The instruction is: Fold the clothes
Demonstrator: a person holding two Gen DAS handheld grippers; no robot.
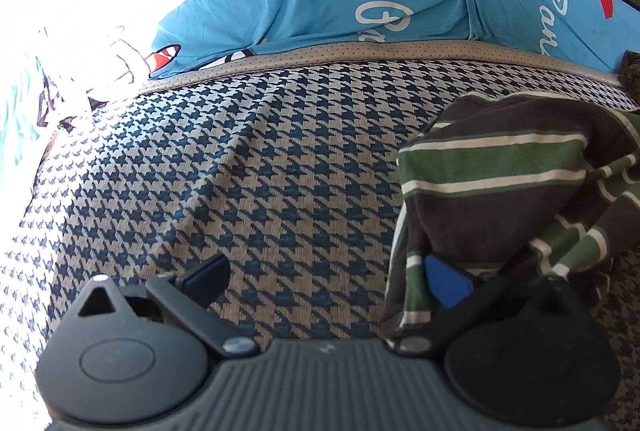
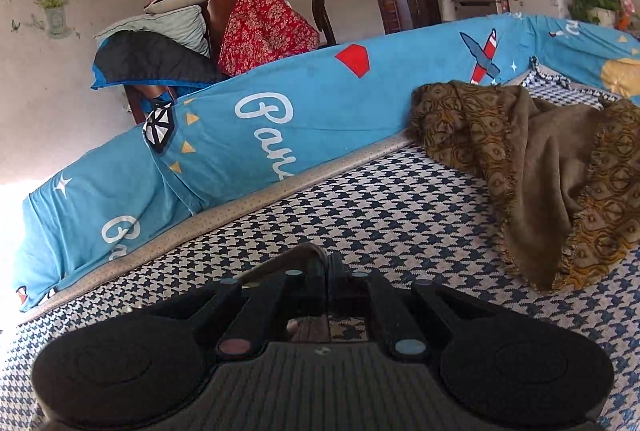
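A houndstooth cover point(image 1: 248, 167) in dark blue and cream spreads over the whole surface, with long blue printed cushions point(image 2: 280, 119) banked along its far edge and a brown patterned shawl point(image 2: 552, 167) heaped on it at the right of the right wrist view. A green, grey and white striped garment point(image 1: 508, 183) lies crumpled on the cover, draped over the blue-padded finger of the left gripper point(image 1: 332, 277). That gripper's jaws stand wide apart. The right gripper point(image 2: 326, 265) is clenched tight, a thin edge of dark fabric apparently pinched at its tips.
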